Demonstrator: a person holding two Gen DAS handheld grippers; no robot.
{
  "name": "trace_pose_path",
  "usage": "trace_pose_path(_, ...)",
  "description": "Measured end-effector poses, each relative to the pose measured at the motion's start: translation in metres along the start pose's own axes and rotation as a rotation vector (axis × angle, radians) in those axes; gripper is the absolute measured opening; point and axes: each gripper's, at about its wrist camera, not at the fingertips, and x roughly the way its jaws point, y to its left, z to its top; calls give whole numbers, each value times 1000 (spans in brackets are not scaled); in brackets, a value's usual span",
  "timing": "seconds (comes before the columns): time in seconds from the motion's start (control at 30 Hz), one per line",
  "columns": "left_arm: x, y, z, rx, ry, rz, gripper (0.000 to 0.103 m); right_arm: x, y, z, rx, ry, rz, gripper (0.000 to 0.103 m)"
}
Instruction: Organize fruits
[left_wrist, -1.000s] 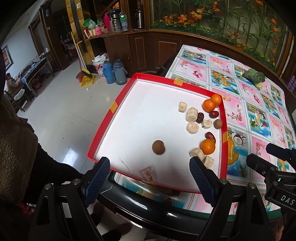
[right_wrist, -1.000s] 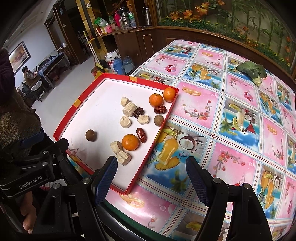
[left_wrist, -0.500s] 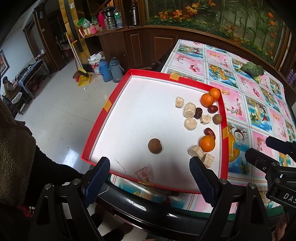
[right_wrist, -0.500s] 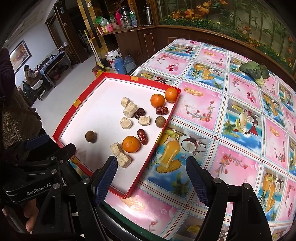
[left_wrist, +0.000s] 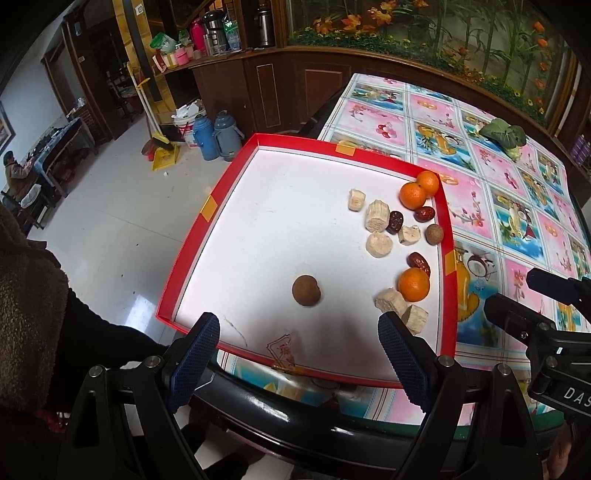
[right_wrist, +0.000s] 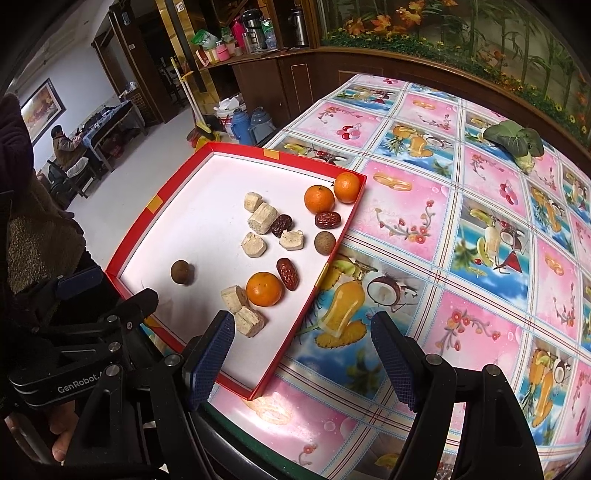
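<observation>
A red-rimmed white tray (left_wrist: 192, 240) (right_wrist: 147, 218) holds the fruit. One brown longan (left_wrist: 306, 290) (right_wrist: 182, 272) lies alone near the tray's front. Three oranges (left_wrist: 413, 283) (right_wrist: 264, 288), dark red dates (left_wrist: 419, 261) (right_wrist: 288, 273), another longan (left_wrist: 434, 234) (right_wrist: 325, 242) and pale banana pieces (left_wrist: 378, 243) (right_wrist: 254, 243) cluster along the right side. My left gripper (left_wrist: 298, 328) is open over the tray's front edge, nothing between its fingers. My right gripper (right_wrist: 303, 332) is open above the tray's near right corner and the tablecloth, also empty.
The tray overhangs the left edge of a table with a pink fruit-print cloth (right_wrist: 461, 221). A green leafy vegetable (left_wrist: 502, 133) (right_wrist: 515, 138) lies at the far right. Beyond the table, flasks (left_wrist: 218, 134) and a broom stand on white floor, and a person (right_wrist: 66, 147) sits at a far table.
Both grippers stay open and nearly still; the left view has shifted slightly, so the tray sits a little lower and more central.
</observation>
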Motion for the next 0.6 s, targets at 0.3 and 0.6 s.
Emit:
trace_pose_path(0.3, -4, 0, -1, -2, -14, 9, 88, -3, 5, 4, -12, -8, 2, 78)
trace_pose_path(0.6, -5, 1, -2, 2, -22, 12, 88, -5, 5, 4, -7, -13, 4, 78)
